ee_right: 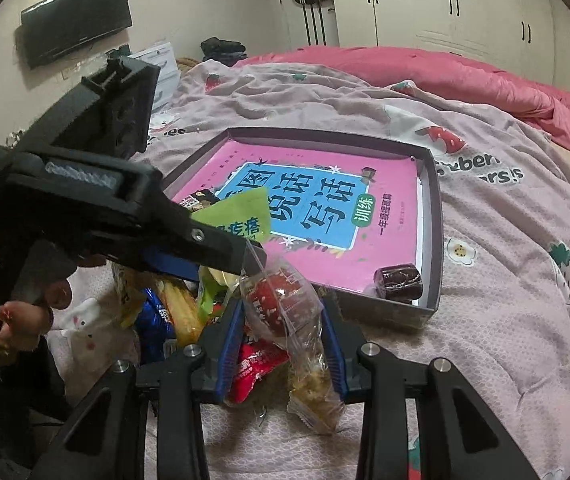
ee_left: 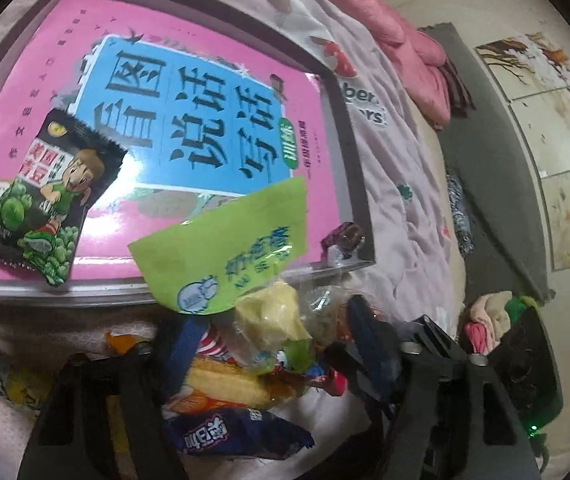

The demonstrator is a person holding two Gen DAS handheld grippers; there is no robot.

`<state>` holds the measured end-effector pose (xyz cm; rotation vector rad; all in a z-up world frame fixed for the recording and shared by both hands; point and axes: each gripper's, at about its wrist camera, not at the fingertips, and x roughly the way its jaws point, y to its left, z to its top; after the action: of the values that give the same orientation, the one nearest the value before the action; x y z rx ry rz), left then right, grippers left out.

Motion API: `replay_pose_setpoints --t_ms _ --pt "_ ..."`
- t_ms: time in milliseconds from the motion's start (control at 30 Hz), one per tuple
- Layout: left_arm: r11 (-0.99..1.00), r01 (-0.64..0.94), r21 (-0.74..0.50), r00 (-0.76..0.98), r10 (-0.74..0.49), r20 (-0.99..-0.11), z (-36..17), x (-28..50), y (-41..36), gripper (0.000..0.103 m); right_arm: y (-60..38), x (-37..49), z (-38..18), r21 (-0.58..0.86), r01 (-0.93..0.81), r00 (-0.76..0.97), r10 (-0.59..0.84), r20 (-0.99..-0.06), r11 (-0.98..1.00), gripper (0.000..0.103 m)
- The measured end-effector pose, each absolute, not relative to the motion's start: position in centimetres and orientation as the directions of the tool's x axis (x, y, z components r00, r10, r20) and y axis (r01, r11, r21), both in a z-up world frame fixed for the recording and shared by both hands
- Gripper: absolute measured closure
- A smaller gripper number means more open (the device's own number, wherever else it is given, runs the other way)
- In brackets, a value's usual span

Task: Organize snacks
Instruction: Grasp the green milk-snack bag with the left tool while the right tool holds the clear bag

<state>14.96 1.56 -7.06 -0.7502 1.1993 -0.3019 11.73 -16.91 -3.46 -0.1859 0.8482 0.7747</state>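
Both grippers over my snack pile beside the shallow grey cardboard box (ee_right: 431,240).
My right gripper (ee_right: 283,326) clenches a clear plastic snack bag (ee_right: 285,304); my left gripper (ee_left: 273,334) half-spread, the green-labelled yellow snack packet (ee_left: 245,248) between its jaws, grip unclear.

Bedroom | bed (ee_right: 505,240) under pale pink strawberry-print blanket (ee_right: 325,96), rumpled pink duvet (ee_right: 465,76) | white wardrobes (ee_right: 445,4) behind | black wall-mounted TV (ee_right: 75,20) | glossy patterned floor tiles (ee_left: 557,128), grey rug (ee_left: 485,184)
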Motion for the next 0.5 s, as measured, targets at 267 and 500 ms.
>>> replay_pose_setpoints --t_ms 267,500 --pt "0.701 -0.170 -0.692 0.377 -0.603 -0.703 -7.4 14.6 2.1 0.063 -17.0 11.9 -3.4 0.159 -0.679 0.407 0.547 -0.732 0.717 0.065" --pt "0.707 -0.116 -0.697 0.419 -0.602 -0.680 -5.3 13.6 2.4 0.065 -17.5 12.0 -2.7 0.180 -0.668 0.420 0.565 -0.710 0.722 0.065"
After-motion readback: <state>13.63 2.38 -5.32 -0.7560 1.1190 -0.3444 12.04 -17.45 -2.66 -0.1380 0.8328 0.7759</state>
